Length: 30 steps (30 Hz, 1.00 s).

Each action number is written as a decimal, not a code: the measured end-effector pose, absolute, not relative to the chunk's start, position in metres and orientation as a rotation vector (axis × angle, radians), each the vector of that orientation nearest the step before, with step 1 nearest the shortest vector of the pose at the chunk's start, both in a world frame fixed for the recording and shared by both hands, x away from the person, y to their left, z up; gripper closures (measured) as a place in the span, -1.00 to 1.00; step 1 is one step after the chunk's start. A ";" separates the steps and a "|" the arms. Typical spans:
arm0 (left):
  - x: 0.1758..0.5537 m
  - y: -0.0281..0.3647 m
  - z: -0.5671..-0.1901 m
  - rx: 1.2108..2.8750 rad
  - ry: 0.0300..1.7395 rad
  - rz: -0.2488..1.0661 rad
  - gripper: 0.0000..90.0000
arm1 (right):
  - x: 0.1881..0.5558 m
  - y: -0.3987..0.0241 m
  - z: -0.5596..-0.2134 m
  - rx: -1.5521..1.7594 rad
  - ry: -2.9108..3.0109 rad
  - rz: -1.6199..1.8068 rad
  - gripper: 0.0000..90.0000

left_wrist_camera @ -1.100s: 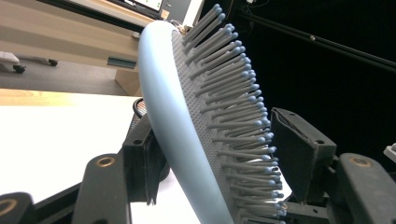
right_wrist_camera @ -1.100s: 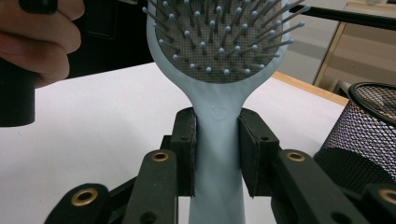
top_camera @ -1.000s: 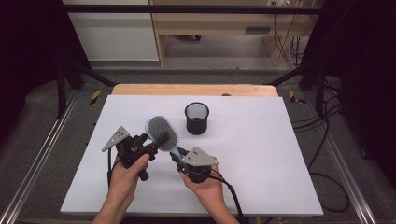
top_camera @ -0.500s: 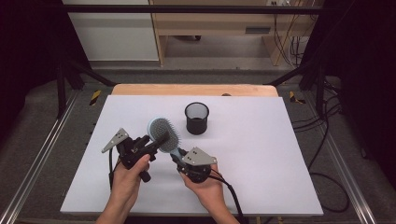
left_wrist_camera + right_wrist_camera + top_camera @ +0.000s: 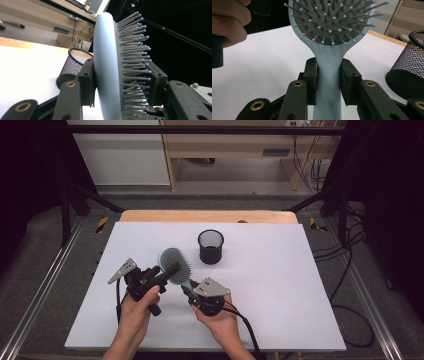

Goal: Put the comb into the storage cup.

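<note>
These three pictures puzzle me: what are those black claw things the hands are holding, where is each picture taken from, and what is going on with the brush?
There is no machine arm here. A person at a white table holds a hand-operated gripper in each hand, a black two-jaw clamp with a trailing cable. The high view looks down from above the person's side. The other two pictures come from small cameras that ride on the grippers and look along their jaws.

The right gripper is clamped on the handle of a light blue hairbrush; its own view shows both pads pressed against the handle. The left gripper has just closed on the brush head, one pad against the smooth back, the other among the bristles. So both grippers hold the brush above the table.

A black mesh cup stands upright on the table beyond them.
</note>
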<state>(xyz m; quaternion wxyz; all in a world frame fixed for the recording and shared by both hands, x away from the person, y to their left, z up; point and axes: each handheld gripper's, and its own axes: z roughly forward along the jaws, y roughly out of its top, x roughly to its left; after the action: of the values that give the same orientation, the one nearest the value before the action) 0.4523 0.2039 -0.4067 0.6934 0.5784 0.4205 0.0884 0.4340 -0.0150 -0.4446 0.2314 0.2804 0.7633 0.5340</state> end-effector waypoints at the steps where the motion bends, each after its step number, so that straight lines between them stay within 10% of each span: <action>1: 0.453 0.204 -0.407 1.288 0.939 0.194 0.15 | 0.434 -0.015 -0.445 0.770 2.099 1.467 0.55; 30: 0.453 0.206 -0.406 1.279 0.911 0.158 0.18 | 0.433 -0.014 -0.444 0.766 2.096 1.471 0.54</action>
<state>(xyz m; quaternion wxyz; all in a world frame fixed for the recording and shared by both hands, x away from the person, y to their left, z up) 0.4528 0.2064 -0.4059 0.7044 0.5753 0.4096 0.0711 0.4326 -0.0145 -0.4435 0.2324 0.2786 0.7627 0.5353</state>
